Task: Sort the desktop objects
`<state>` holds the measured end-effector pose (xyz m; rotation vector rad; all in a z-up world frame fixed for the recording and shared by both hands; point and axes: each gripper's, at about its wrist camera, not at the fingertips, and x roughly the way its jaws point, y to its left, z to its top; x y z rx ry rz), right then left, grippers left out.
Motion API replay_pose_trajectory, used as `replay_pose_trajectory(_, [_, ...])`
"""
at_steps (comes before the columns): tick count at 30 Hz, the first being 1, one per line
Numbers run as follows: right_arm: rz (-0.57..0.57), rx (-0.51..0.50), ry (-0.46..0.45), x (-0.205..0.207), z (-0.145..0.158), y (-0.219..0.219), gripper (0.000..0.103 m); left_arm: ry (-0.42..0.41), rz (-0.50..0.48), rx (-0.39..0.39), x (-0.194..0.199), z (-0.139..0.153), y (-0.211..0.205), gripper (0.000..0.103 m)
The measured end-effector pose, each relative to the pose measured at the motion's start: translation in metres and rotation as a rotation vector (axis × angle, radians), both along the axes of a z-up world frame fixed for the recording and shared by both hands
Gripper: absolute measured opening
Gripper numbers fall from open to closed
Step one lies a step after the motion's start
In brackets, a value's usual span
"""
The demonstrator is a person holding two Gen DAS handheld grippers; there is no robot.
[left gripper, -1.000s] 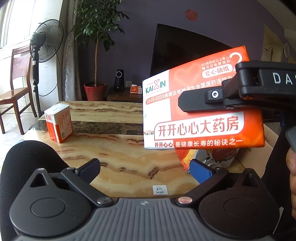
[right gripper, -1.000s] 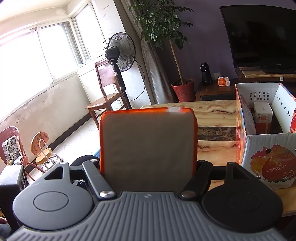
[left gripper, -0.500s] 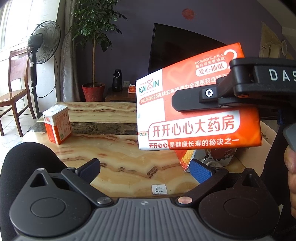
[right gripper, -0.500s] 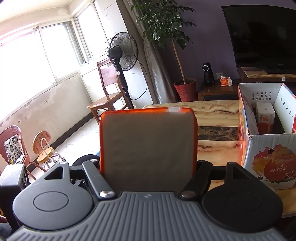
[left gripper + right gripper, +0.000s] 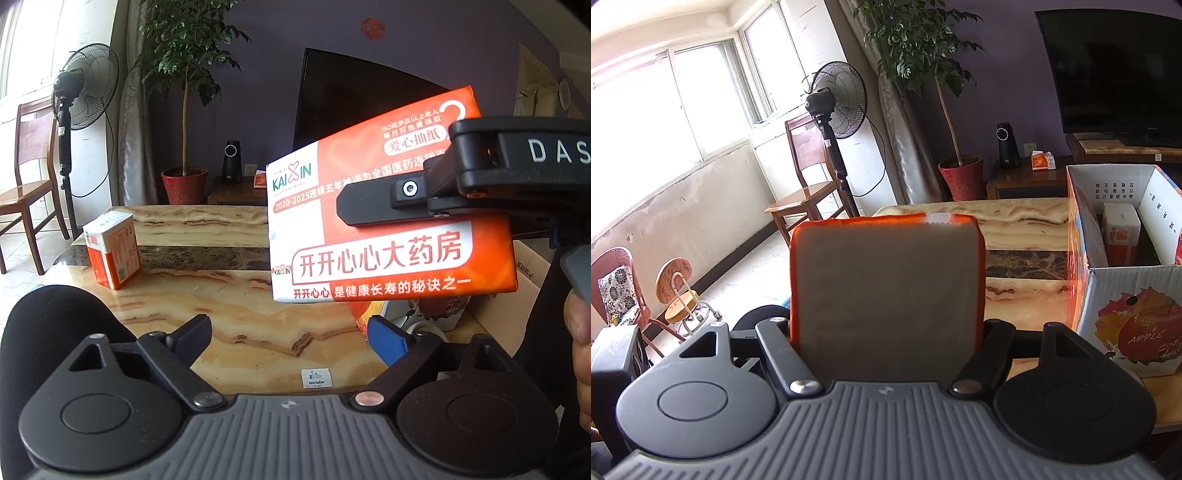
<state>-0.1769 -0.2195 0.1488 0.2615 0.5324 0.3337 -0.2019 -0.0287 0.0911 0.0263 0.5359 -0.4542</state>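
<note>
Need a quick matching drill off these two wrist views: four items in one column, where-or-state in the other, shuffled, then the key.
Items
1. large orange tissue pack
2. small orange-and-white box
3. apple carton
4. left gripper

States
A. open, nothing between its fingers
B. standing alone on the marble table
C. clamped in the right gripper, off the table
D. open-topped, with a white-and-orange pack standing inside

Pairs: 1-C, 2-B, 3-D, 4-A
</note>
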Motion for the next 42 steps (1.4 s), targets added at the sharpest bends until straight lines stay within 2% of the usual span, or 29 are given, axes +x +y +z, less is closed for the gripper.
replay_pose_trajectory(2, [0.0, 0.0, 0.0, 0.0, 0.0003, 0.0005, 0.074, 0.0, 0.0, -0.002, -0.0001, -0.0003, 0.0001, 0.084])
replay_pose_trajectory(6, [-0.001, 0.003, -0.001, 0.0001, 0.0003, 0.0001, 0.074, -0.003, -0.001, -0.002, 0.0024, -0.0017, 0.0005, 0.08])
replay_pose_trajectory(10, [-0.002, 0.006, -0.002, 0.0001, 0.0003, -0.0011, 0.074, -0.005, -0.001, -0.004, 0.0027, -0.0029, 0.0012, 0.068])
replay_pose_trajectory(13, [-0.002, 0.009, -0.002, 0.0003, 0.0003, -0.0018, 0.074, -0.001, 0.0, -0.007, 0.0038, -0.0038, 0.0022, 0.063])
replay_pose_trajectory(17, [-0.002, 0.011, -0.003, 0.0006, 0.0004, -0.0024, 0.074, 0.005, 0.001, -0.01, 0.0052, -0.0051, 0.0037, 0.059])
replay_pose_trajectory(22, [-0.003, 0.01, -0.005, -0.0033, 0.0004, 0.0002, 0.074, 0.012, -0.012, -0.018, 0.0059, -0.0055, 0.0039, 0.061])
replay_pose_trajectory(23, [-0.003, 0.011, -0.006, -0.0036, 0.0006, 0.0002, 0.074, 0.011, -0.012, -0.017, 0.0059, -0.0053, 0.0038, 0.063])
replay_pose_trajectory(24, [-0.003, 0.011, -0.006, -0.0038, 0.0008, 0.0002, 0.074, 0.009, -0.011, -0.016, 0.0059, -0.005, 0.0038, 0.072])
replay_pose_trajectory(25, [-0.003, 0.012, -0.006, -0.0038, 0.0009, -0.0001, 0.074, 0.008, -0.011, -0.016, 0.0059, -0.0048, 0.0037, 0.077])
replay_pose_trajectory(30, [-0.002, 0.012, -0.008, -0.0035, 0.0017, -0.0022, 0.074, 0.001, -0.008, -0.012, 0.006, -0.0037, 0.0033, 0.085])
replay_pose_trajectory(36, [-0.002, 0.012, -0.01, -0.0041, 0.0024, -0.0029, 0.074, -0.006, -0.02, -0.015, 0.0046, -0.0027, 0.0024, 0.084])
replay_pose_trajectory(39, [-0.002, 0.012, -0.011, -0.0043, 0.0026, -0.0028, 0.074, -0.012, -0.029, -0.01, 0.0015, -0.0017, 0.001, 0.073])
replay_pose_trajectory(42, [-0.002, 0.012, -0.011, -0.0045, 0.0025, -0.0024, 0.074, -0.01, -0.03, -0.011, 0.0015, -0.0018, 0.0012, 0.071])
